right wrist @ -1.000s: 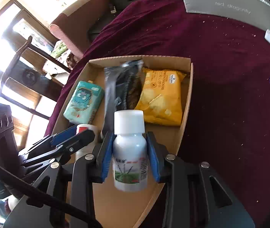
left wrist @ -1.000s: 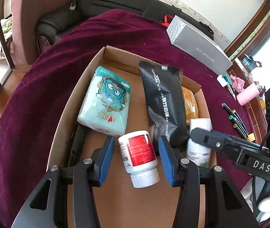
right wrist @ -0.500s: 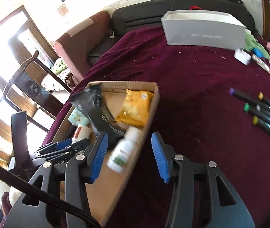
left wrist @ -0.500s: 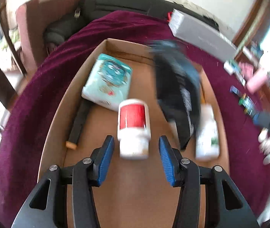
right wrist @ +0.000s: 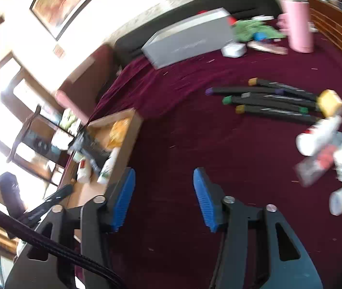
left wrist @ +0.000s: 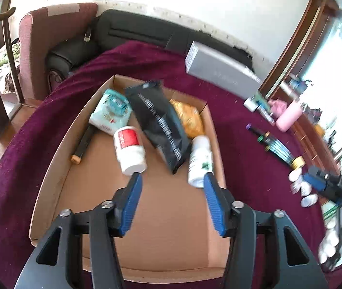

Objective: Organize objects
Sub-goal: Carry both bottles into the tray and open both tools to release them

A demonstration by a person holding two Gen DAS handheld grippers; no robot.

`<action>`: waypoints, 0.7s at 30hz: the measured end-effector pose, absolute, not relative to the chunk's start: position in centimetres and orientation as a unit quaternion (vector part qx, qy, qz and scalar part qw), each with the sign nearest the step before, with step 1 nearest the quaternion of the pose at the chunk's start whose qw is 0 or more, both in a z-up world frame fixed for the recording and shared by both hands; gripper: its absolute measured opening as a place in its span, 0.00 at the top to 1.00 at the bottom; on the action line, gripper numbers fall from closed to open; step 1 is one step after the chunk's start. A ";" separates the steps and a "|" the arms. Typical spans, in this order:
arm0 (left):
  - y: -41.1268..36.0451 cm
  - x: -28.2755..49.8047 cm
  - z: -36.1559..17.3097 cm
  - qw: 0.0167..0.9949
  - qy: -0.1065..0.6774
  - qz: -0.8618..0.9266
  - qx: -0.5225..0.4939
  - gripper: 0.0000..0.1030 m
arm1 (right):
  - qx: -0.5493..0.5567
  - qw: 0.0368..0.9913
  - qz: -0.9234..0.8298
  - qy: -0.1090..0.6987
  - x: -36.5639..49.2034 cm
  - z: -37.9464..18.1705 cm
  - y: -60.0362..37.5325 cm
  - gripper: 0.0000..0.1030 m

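Note:
A cardboard box (left wrist: 57, 166) on the maroon cloth holds a red-labelled white bottle (left wrist: 130, 150), a green-labelled white bottle (left wrist: 201, 161), a black pouch (left wrist: 162, 125), a yellow snack bag (left wrist: 189, 118), a mint tissue pack (left wrist: 110, 110) and a black marker (left wrist: 81, 147). My left gripper (left wrist: 172, 183) hovers over the box's bare floor, its jaws opening with nothing between them. My right gripper (right wrist: 163, 175) hangs over bare cloth right of the box (right wrist: 125, 149), jaws opening and empty. Loose white bottles (right wrist: 320, 134) lie at its right.
Several black markers (right wrist: 267, 101) lie on the cloth beyond the right gripper. A grey carton (right wrist: 187, 38) and a pink flask (right wrist: 297, 24) stand at the back. A dark sofa (left wrist: 127, 31) and an armchair (left wrist: 38, 48) edge the table.
Both grippers let go of their bottles, which now lie in the box. The left gripper pulled back and up. The right gripper swung right, away from the box, over open cloth.

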State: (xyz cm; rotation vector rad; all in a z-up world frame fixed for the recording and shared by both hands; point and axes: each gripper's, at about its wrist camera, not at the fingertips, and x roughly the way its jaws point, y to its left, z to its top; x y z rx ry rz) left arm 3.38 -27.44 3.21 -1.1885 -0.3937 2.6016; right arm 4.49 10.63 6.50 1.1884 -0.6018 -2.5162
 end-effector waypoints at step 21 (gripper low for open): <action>-21.2 8.2 -2.0 0.017 0.056 0.887 -0.458 0.49 | 0.433 0.173 -0.852 -0.238 6.5 2.9 11.0 0.41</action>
